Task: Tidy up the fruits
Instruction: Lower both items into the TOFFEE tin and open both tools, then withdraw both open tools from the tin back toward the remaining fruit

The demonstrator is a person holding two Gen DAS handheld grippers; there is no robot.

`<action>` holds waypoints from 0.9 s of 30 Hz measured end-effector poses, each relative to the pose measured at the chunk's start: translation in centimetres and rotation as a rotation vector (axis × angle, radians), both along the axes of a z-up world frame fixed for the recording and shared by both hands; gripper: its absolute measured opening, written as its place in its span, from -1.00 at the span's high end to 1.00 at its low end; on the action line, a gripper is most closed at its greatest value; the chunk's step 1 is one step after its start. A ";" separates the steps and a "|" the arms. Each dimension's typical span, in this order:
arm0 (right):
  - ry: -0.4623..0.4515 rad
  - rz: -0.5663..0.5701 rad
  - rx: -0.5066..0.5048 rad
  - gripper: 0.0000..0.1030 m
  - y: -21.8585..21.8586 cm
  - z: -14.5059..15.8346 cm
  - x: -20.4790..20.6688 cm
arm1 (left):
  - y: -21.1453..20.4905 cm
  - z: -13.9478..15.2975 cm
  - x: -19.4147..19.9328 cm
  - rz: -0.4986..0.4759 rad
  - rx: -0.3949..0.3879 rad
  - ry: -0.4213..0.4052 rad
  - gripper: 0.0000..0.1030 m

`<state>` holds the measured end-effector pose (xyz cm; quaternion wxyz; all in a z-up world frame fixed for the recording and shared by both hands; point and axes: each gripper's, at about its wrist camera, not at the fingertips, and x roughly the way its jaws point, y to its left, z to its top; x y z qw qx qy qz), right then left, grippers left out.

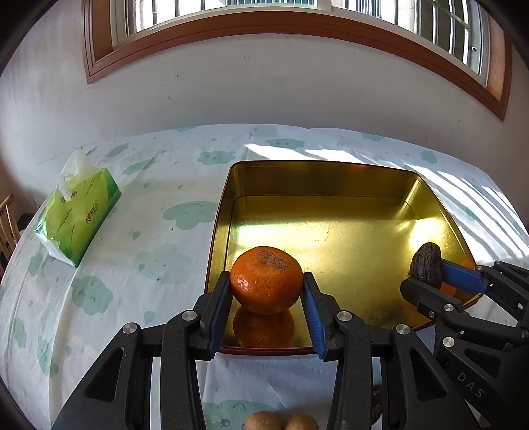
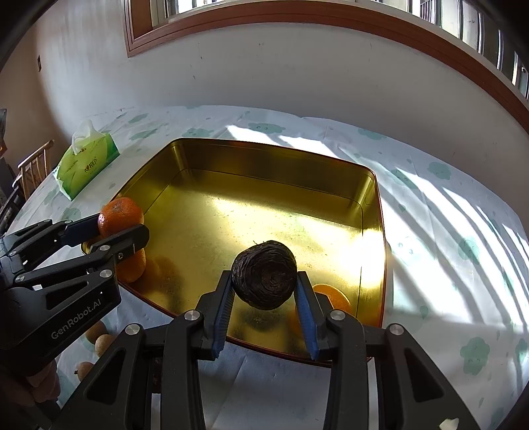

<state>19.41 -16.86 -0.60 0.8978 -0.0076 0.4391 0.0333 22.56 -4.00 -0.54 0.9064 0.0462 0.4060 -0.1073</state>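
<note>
Two claws each pinch fruit over the gold tin (image 1: 330, 178): left gripper (image 1: 266, 284) an orange (image 1: 266, 279), right gripper (image 2: 264, 284) a dark wrinkled fruit (image 2: 263, 274); cloud-print tablecloth (image 1: 132, 264) beneath, window (image 1: 264, 10) beyond.

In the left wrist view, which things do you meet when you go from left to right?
Tissue pack → orange held in the left gripper → dark wrinkled fruit held in the right gripper.

Your left gripper (image 1: 266, 294) and right gripper (image 2: 264, 291) are matte black plastic linkages with triangular cut-outs, silver round pivot screws and blue ribbed pads lining the jaws (white lettering on the bodies reads "GenRobot.AI" and "DAS").
</note>
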 end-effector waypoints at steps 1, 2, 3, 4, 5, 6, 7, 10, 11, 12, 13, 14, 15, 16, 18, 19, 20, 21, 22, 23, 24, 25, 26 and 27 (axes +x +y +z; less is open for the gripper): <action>0.000 -0.001 0.000 0.31 0.0 0.0 0.0 | 0.0 0.0 0.0 0.001 0.003 -0.001 0.15; -0.001 -0.003 0.001 0.30 0.0 0.0 0.0 | 0.0 0.0 0.0 0.001 0.000 -0.002 0.14; -0.001 -0.006 0.002 0.28 0.0 0.0 0.0 | 0.0 0.0 0.0 0.002 -0.003 -0.004 0.12; -0.001 -0.009 0.003 0.23 -0.1 0.0 0.0 | 0.0 0.0 0.0 0.003 -0.003 -0.005 0.03; -0.003 -0.010 0.006 0.20 -0.1 0.0 -0.1 | 0.0 0.1 0.0 0.003 -0.001 -0.007 -0.07; -0.005 -0.011 0.006 0.16 -0.2 0.1 -0.1 | 0.0 0.1 -0.1 0.004 0.001 -0.011 -0.09; -0.005 -0.010 0.005 0.14 -0.1 0.1 -0.1 | 0.0 0.2 -0.1 0.004 0.003 -0.016 -0.09; -0.007 -0.014 0.010 0.13 -0.2 0.2 -0.3 | 0.1 0.3 -0.2 0.007 -0.003 -0.010 -0.10; -0.007 -0.016 0.012 0.13 -0.3 0.3 -0.4 | 0.2 0.3 -0.3 0.007 -0.005 -0.010 -0.10; -0.008 -0.017 0.014 0.12 -0.3 0.4 -0.5 | 0.2 0.4 -0.4 0.005 -0.004 -0.009 -0.11; -0.010 -0.018 0.016 0.12 -0.4 0.5 -0.7 | 0.2 0.4 -0.6 0.003 -0.002 -0.009 -0.11; -0.011 -0.018 0.018 0.12 -0.4 0.7 -0.9 | 0.2 0.5 -0.8 0.003 -0.001 -0.010 -0.11; -0.014 -0.018 0.016 0.12 -0.4 0.8 -1.2 | 0.2 0.6 -1.0 0.003 0.000 -0.012 -0.12; -0.017 -0.019 0.013 0.10 -0.4 1.0 -1.4 | 0.2 0.8 -1.3 0.003 -0.001 -0.015 -0.12; -0.023 -0.021 0.015 0.09 -0.5 1.3 -1.9 | 0.3 1.1 -1.8 0.004 -0.002 -0.018 -0.17; -0.024 -0.021 0.018 0.08 -0.6 1.5 -2.2 | 0.3 1.2 -2.1 0.005 -0.003 -0.021 -0.18; -0.027 -0.020 0.020 0.08 -0.6 1.6 -2.5 | 0.3 1.4 -2.4 0.005 -0.002 -0.024 -0.20; -0.030 -0.022 0.017 0.08 -0.6 1.8 -2.8 | 0.3 1.6 -2.7 0.004 0.000 -0.028 -0.20; -0.034 -0.024 0.016 0.08 -0.7 2.0 -3.1 | 0.4 1.8 -3.0 0.004 0.001 -0.032 -0.20; -0.038 -0.024 0.018 0.08 -0.7 2.2 -3.4 | 0.5 1.9 -3.3 0.004 0.000 -0.036 -0.20; -0.041 -0.024 0.020 0.07 -0.7 2.4 -3.7 | 0.5 2.1 -3.7 0.004 0.000 -0.039 -0.21; -0.043 -0.024 0.021 0.07 -0.7 2.6 -4.0 | 0.5 2.3 -4.0 0.004 0.001 -0.042 -0.21; -0.046 -0.024 0.024 0.07 -0.7 2.8 -4.4 | 0.6 2.5 -4.4 0.004 0.002 -0.044 -0.22; -0.049 -0.023 0.026 0.07 -0.7 3.0 -4.8 | 0.7 2.7 -4.7 0.005 0.002 -0.046 -0.23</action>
